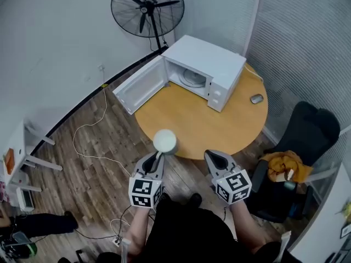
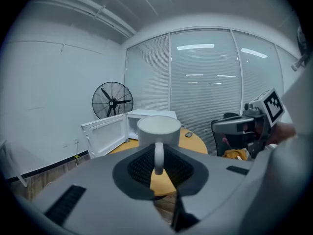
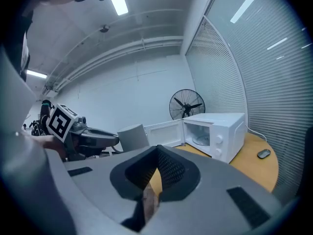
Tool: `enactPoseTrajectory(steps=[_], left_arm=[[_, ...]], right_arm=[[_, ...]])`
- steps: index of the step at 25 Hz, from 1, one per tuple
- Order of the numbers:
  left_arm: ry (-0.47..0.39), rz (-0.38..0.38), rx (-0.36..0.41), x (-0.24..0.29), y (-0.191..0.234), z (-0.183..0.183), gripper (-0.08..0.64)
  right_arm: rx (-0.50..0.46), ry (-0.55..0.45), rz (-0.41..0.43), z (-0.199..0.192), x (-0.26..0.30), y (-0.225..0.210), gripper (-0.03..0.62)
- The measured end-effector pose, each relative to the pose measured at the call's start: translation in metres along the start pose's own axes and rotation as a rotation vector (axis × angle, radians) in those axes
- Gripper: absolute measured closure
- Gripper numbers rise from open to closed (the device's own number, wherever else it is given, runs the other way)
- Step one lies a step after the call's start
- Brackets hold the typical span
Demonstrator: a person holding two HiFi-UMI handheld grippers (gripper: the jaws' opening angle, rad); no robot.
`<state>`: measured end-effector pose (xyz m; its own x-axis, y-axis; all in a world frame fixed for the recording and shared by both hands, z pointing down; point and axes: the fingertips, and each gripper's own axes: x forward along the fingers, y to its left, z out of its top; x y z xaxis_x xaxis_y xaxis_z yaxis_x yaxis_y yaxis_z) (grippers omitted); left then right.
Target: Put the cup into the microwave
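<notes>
The left hand-held gripper [image 2: 157,159] pinches the cup [image 2: 158,127] by its handle — open microwave [image 1: 205,70] ahead awaits it; right hand-held gripper [image 3: 156,171] pressed together, empty.

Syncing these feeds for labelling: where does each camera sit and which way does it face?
Head view: on the person's head, steeply down at round table, open microwave, left gripper, right gripper, forearms.
Left gripper view: on that gripper, along jaws shut on the handle of the white cup, toward the microwave; right gripper at right.
Right gripper view: on that gripper, along shut, empty jaws, toward the microwave; left gripper with cup at left.
All share microwave and fan.
</notes>
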<state>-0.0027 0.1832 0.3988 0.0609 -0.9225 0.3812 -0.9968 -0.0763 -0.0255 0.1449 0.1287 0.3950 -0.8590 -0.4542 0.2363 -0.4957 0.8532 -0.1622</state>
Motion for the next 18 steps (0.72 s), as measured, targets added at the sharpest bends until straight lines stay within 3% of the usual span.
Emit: enactPoseTrajectory(steps=[18], left_arm=[[0.033, -0.027, 0.015, 0.031, 0.034, -0.004, 0.517]], right_arm=[[0.068, 0.051, -0.040, -0.006, 0.040, -0.007, 0.583]])
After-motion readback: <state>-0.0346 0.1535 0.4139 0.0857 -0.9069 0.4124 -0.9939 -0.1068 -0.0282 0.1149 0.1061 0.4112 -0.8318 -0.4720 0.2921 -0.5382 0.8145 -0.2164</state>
